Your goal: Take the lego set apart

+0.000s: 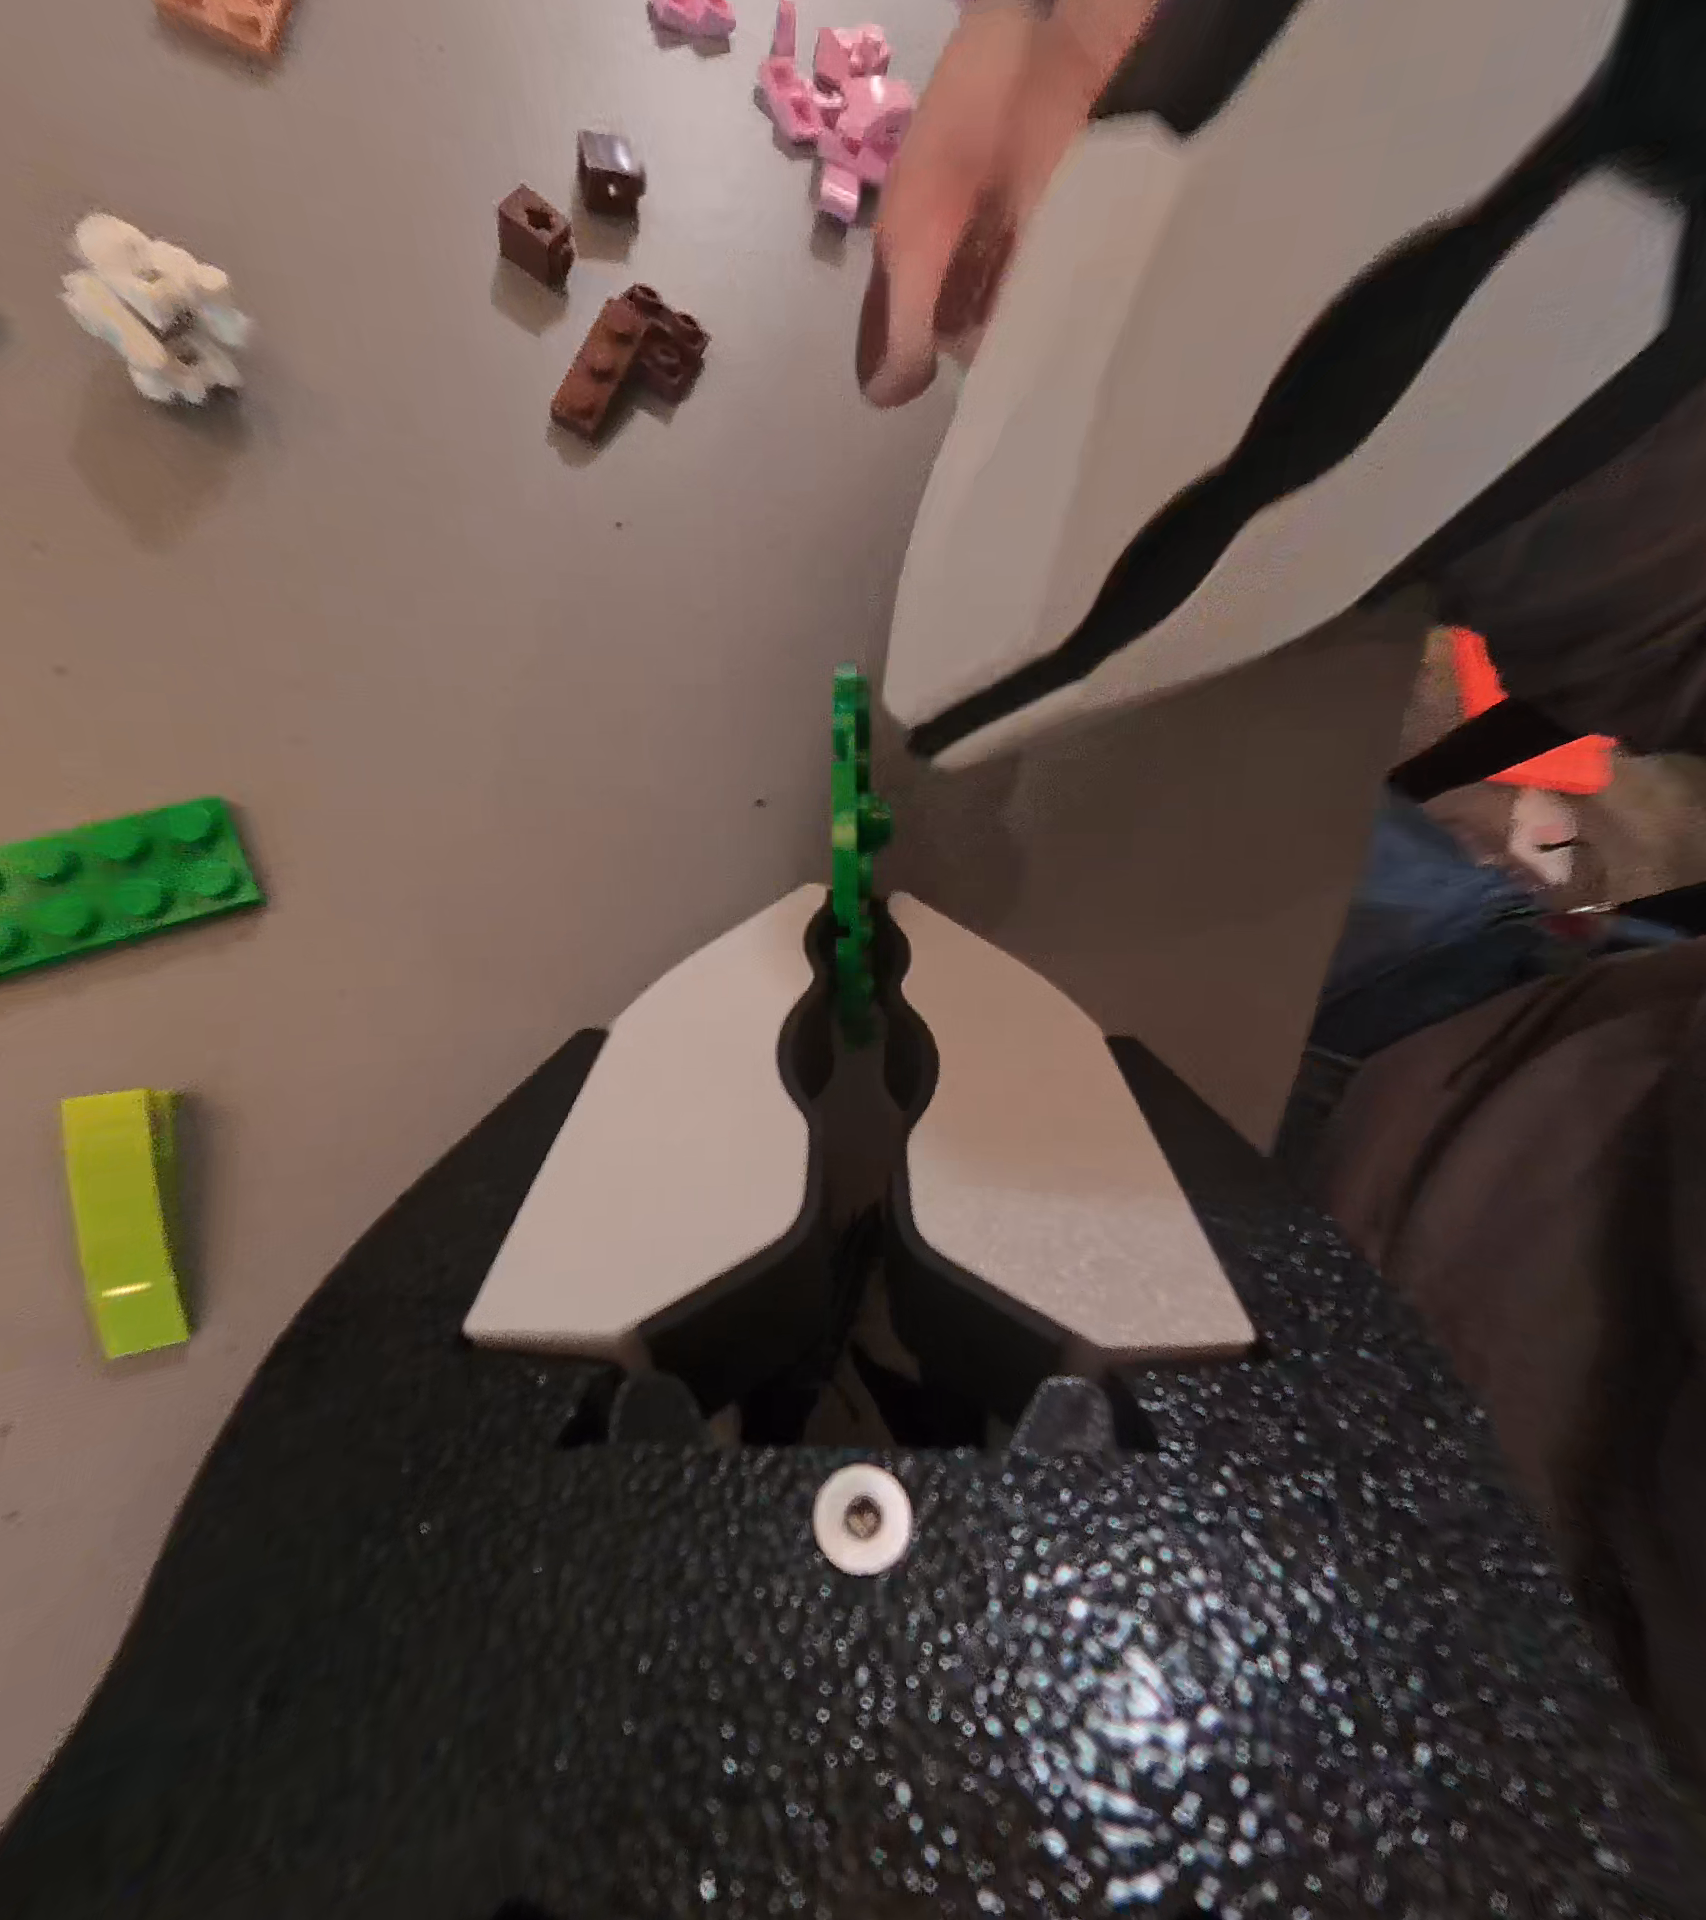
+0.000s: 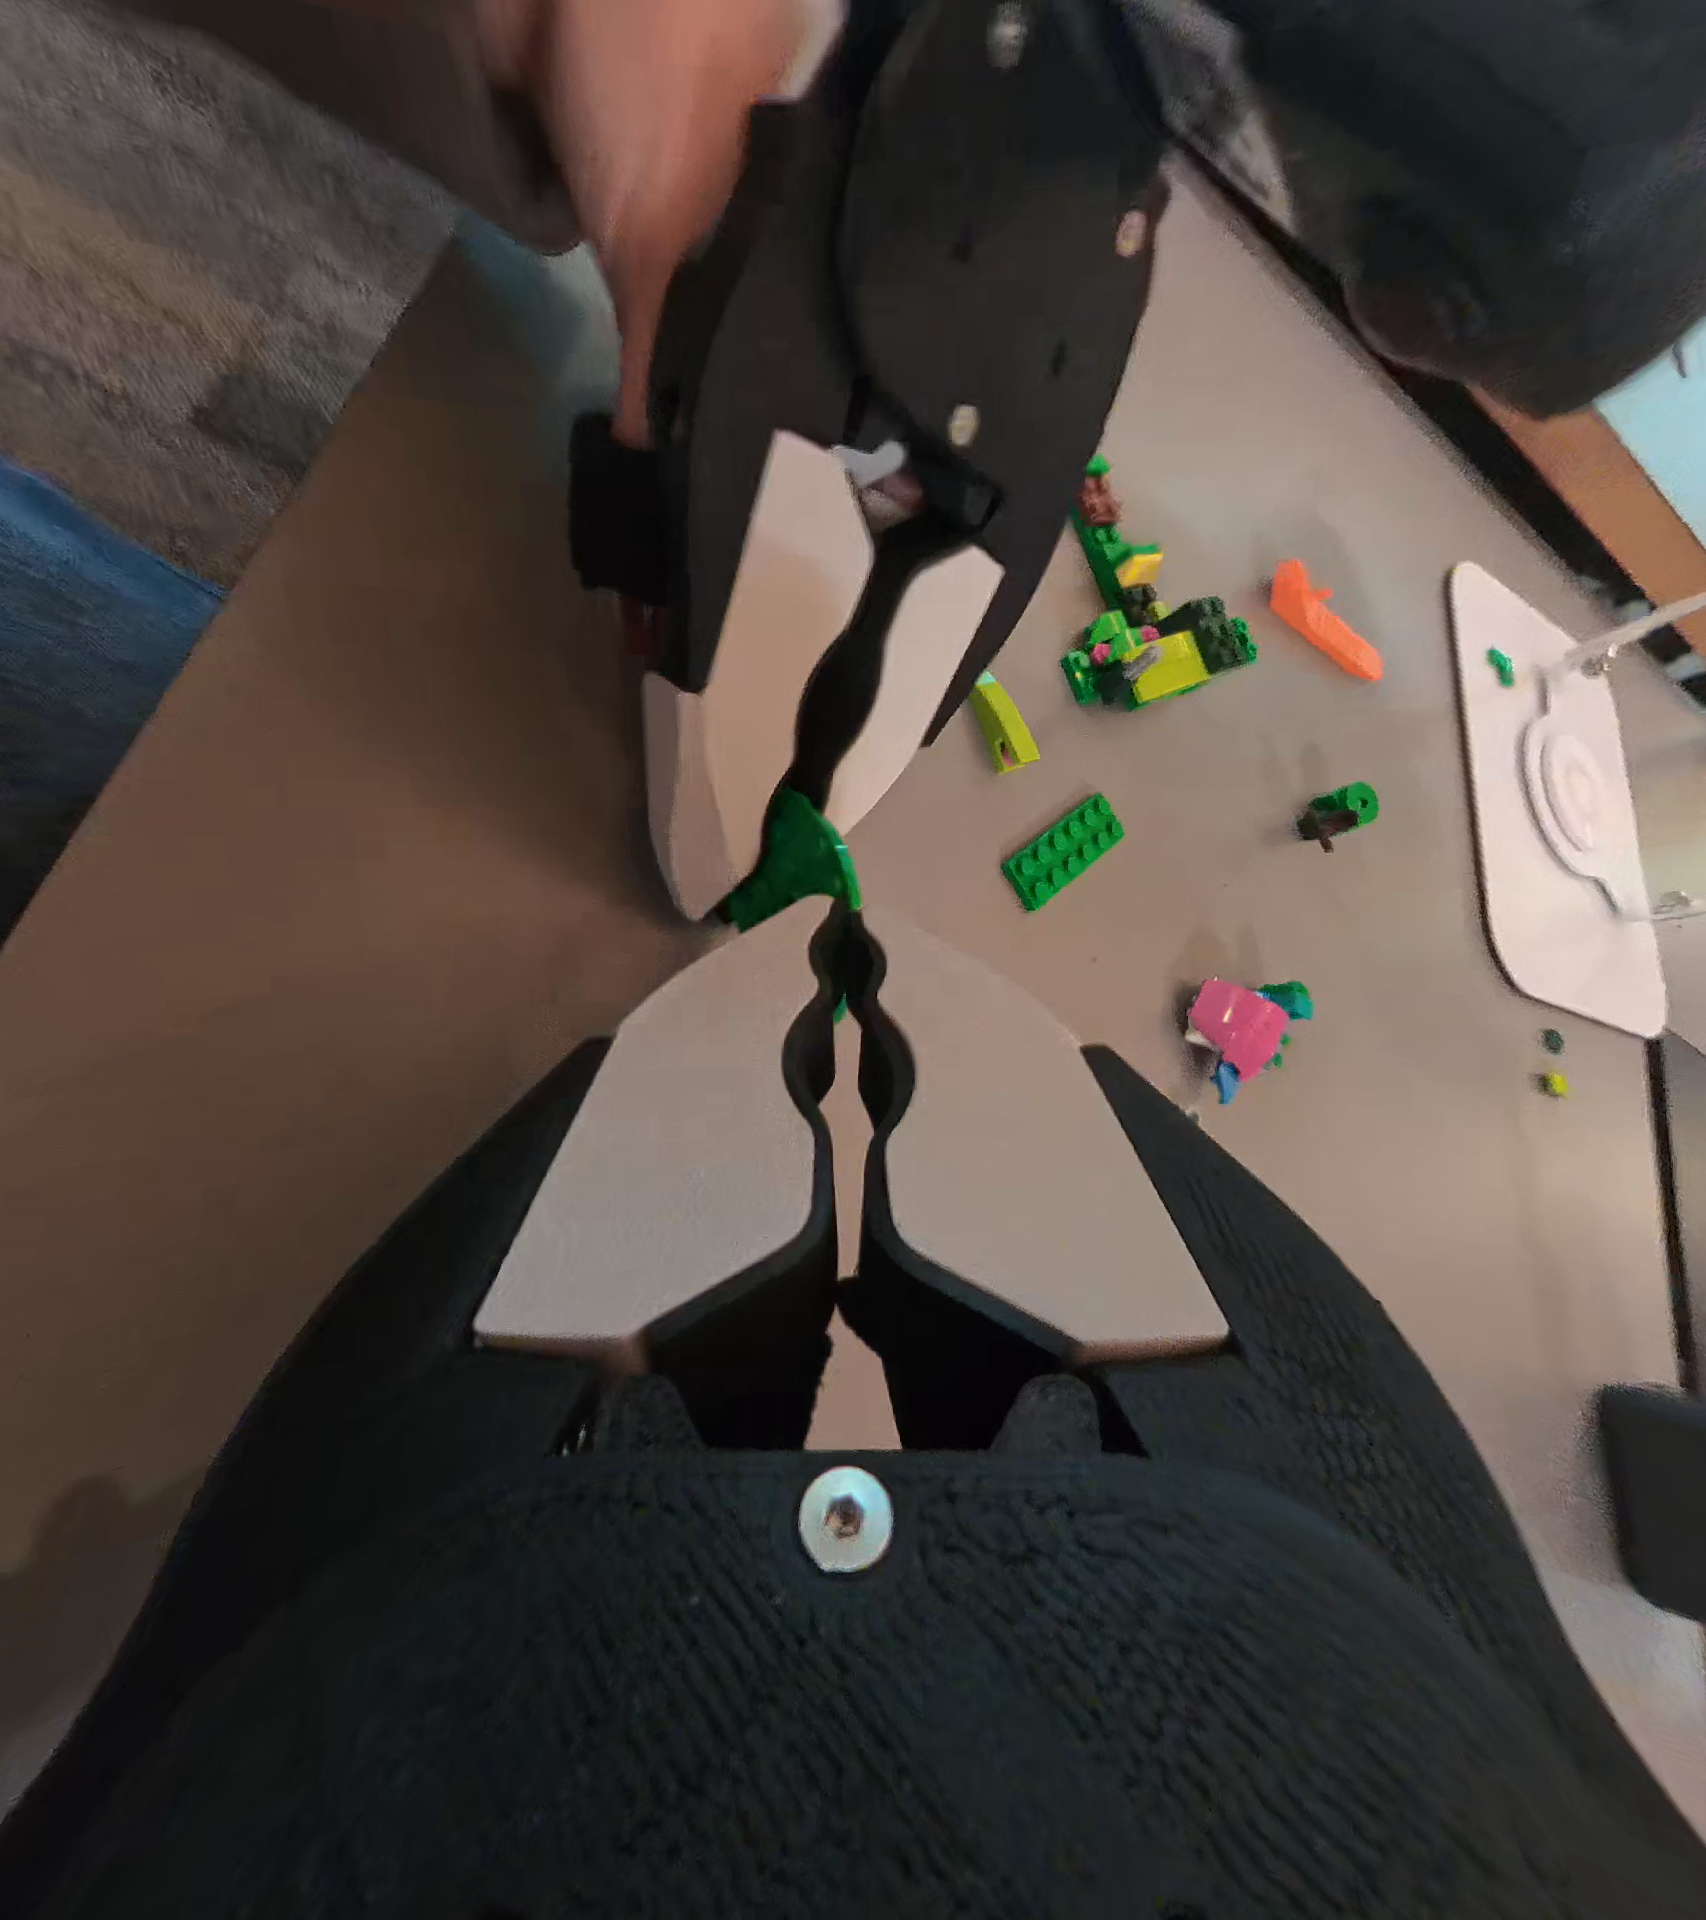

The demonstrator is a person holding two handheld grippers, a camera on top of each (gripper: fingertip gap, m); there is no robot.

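left gripper (image 1: 854, 914) clamped on a small green lego piece (image 1: 854, 831), mid-frame, edge-on | right gripper (image 2: 844, 925) nearly closed, tips at the same piece (image 2: 792, 868), can't tell if it's gripping | green plate (image 1: 59, 894) and lime brick (image 1: 127, 1221) lower left on table (image 1: 516, 623)

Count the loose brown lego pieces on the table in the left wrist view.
3: two small single bricks side by side, and a larger brown cluster just nearer the camera. More may be hidden behind the right gripper.
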